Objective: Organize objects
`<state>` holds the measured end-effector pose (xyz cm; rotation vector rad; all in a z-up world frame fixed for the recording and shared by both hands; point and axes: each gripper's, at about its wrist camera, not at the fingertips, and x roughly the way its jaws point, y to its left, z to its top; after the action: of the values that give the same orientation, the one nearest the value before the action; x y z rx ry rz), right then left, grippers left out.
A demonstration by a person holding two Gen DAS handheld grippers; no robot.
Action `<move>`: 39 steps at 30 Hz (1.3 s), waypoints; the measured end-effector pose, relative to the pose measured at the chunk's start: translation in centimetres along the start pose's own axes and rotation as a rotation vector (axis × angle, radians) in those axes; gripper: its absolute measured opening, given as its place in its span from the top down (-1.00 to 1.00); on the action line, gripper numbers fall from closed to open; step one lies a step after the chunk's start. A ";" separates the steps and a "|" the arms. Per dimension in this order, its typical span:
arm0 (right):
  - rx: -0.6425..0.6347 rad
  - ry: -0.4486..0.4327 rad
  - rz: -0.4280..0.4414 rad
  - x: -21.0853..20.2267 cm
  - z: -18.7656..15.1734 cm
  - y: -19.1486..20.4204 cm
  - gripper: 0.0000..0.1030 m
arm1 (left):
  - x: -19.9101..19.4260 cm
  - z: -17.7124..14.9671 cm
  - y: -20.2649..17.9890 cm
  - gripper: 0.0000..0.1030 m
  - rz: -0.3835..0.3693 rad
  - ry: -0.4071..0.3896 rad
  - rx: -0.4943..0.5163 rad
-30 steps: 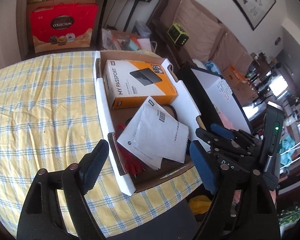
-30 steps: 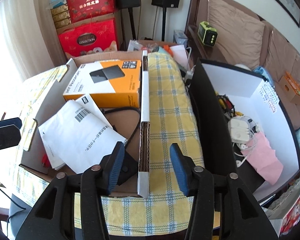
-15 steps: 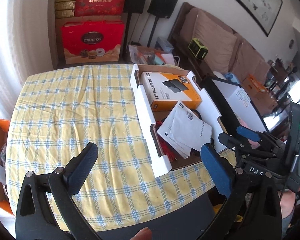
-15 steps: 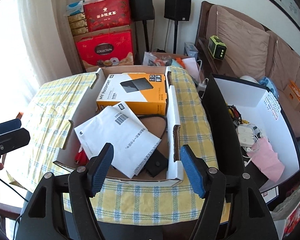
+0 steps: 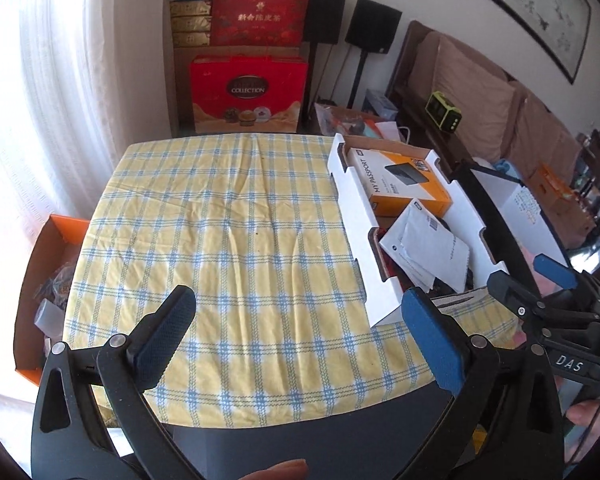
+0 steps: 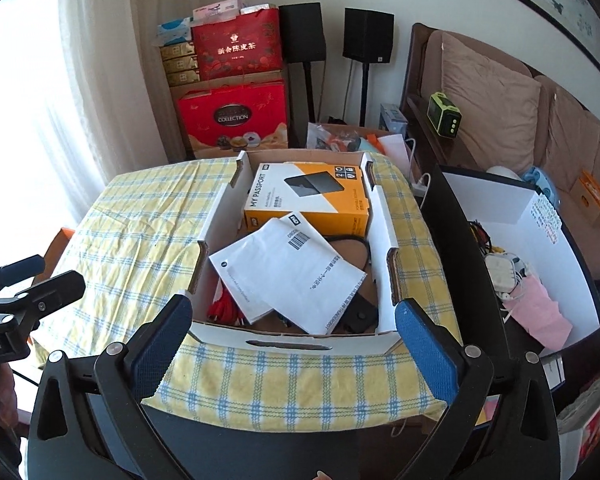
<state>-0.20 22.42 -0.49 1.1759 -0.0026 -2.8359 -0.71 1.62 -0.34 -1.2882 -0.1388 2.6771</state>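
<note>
In cardboard box (image 6: 380, 216): orange package (image 6: 320, 200), papers (image 6: 288, 276).

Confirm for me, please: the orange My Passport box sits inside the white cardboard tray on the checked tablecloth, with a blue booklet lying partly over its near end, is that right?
Not quite: the booklet is white, printed with a barcode, not blue. The right wrist view shows it clearly. The rest holds: the orange My Passport box sits inside the white cardboard tray on the checked tablecloth, with the booklet partly over its near end.
</note>
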 end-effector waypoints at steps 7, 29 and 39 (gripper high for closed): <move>0.026 -0.028 0.005 -1.3 -1.2 0.7 -0.99 | -1.4 -1.4 0.5 -0.99 0.072 0.000 0.003; 0.042 -0.027 -0.034 -2.1 -3.4 1.7 -0.99 | -2.4 -3.6 1.6 -0.99 0.129 -0.008 -0.019; 0.044 -0.037 -0.047 -2.2 -3.5 1.6 -0.99 | -2.5 -3.7 1.6 -1.00 0.165 -0.030 -0.012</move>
<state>3.93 21.01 -1.36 1.1458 -0.0399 -2.9126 3.59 -0.42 -0.98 -1.3169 -0.0542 2.8383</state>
